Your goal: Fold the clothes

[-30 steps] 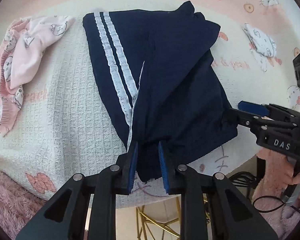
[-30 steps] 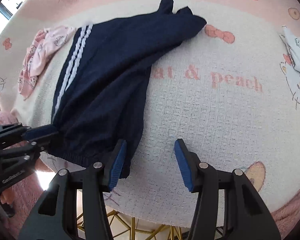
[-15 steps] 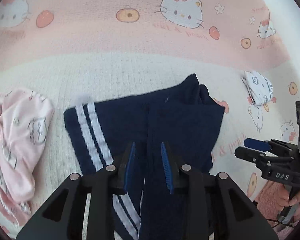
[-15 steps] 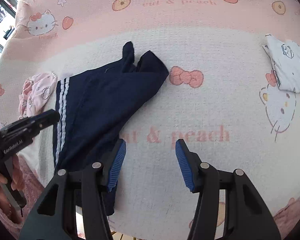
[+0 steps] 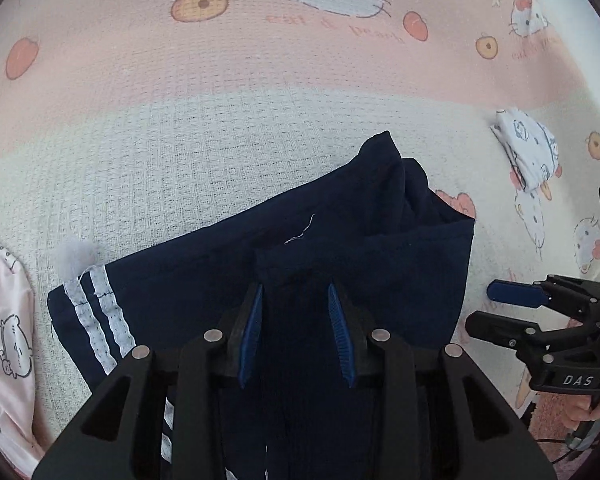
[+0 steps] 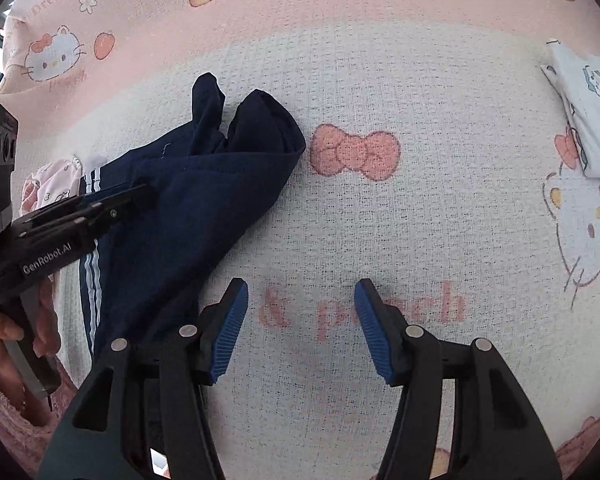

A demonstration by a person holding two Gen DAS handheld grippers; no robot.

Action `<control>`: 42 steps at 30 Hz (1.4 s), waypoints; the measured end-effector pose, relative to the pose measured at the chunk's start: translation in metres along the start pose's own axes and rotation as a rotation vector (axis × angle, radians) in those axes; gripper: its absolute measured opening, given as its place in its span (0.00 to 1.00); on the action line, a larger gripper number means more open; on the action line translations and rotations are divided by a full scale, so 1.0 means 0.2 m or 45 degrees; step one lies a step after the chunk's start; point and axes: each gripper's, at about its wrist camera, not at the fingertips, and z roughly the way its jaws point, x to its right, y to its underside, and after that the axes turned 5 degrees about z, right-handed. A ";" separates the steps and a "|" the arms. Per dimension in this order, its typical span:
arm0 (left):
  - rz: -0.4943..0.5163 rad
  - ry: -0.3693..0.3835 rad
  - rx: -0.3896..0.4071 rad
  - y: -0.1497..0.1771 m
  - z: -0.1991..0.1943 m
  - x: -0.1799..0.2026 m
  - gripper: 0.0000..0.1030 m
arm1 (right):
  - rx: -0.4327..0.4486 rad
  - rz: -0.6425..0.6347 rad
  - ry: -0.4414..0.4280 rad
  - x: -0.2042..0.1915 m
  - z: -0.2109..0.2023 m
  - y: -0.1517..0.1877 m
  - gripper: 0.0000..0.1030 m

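Navy shorts [image 5: 380, 248] with two white side stripes [image 5: 96, 320] lie on the blanket, one end doubled over the rest. My left gripper [image 5: 296, 296] is shut on a raised fold of the navy cloth, which fills the gap between its blue pads. From the right wrist view the left gripper [image 6: 140, 196] reaches in over the shorts [image 6: 204, 200]. My right gripper [image 6: 300, 300] is open above bare blanket, just right of the shorts' edge, holding nothing. It shows at the right edge of the left wrist view as the right gripper [image 5: 492, 310].
A white and pink cartoon-print blanket [image 6: 420, 220] covers the surface. A crumpled pink garment [image 5: 4, 340] lies left of the shorts. A folded white printed garment [image 5: 528, 156] sits at the far right. A person's hand [image 6: 4, 332] holds the left gripper's handle.
My left gripper carried the gripped end of the shorts forward over the rest. The right gripper stayed open and moved forward, off the shorts' edge onto bare blanket.
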 end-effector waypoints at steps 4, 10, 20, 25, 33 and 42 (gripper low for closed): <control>-0.032 0.002 0.029 -0.01 -0.05 -0.01 0.03 | 0.012 0.013 -0.007 0.00 -0.01 0.00 0.56; -0.149 -0.059 0.204 0.11 -0.43 -0.13 0.03 | 0.077 -0.022 -0.046 -0.04 -0.10 -0.04 0.56; -0.244 -0.275 0.063 0.22 -0.34 -0.45 0.03 | 0.156 -0.128 0.014 -0.24 -0.12 -0.19 0.56; -0.196 -0.297 0.065 0.17 -0.27 -0.47 0.03 | 0.165 -0.193 0.041 -0.30 -0.10 -0.27 0.56; -0.236 -0.269 0.046 0.20 -0.24 -0.54 0.03 | 0.144 -0.308 0.077 -0.42 0.07 -0.38 0.56; -0.288 -0.192 0.099 0.22 -0.23 -0.60 0.04 | 0.121 -0.270 0.109 -0.36 0.12 -0.41 0.56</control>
